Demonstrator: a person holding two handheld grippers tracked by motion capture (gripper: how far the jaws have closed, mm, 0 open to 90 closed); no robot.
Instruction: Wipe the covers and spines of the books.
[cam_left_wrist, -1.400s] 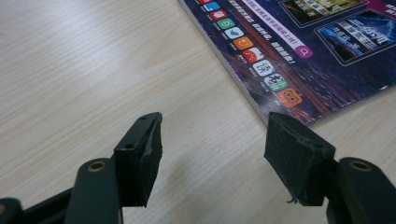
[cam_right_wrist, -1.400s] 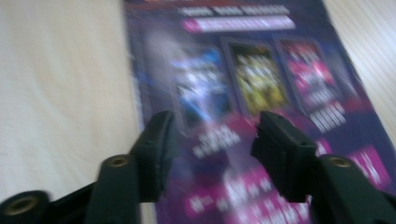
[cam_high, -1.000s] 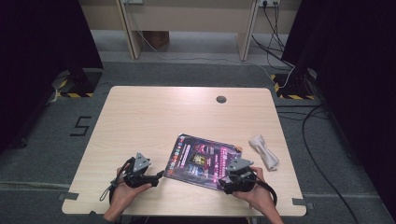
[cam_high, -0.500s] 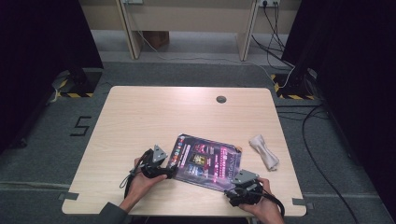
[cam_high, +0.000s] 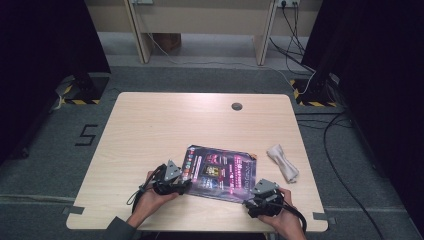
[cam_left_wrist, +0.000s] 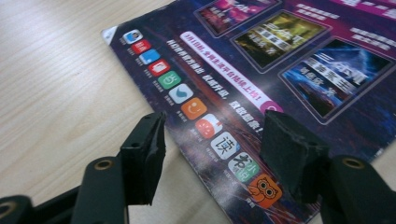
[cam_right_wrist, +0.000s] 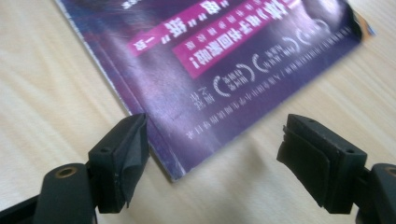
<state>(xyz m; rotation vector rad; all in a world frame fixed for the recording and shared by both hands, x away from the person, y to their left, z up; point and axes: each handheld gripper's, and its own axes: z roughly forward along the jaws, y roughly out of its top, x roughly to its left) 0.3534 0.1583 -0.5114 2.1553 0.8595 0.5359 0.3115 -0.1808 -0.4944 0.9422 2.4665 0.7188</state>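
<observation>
The magazine (cam_high: 218, 172) lies flat on the surface (cam_high: 165, 130), its long axis running from one hand-held gripper to the other. The left hand-held gripper (cam_left_wrist: 210, 140) has its jaws apart, already astride the near edge with the row of icons. The right hand-held gripper (cam_right_wrist: 212, 154), also apart, has the magazine's corner just ahead between its jaws. I judge the left one nearer to a grasp.

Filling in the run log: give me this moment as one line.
left hand-held gripper: open, at magazine left edge | right hand-held gripper: open, at its near right corner | cloth: beside magazine, untouched
</observation>
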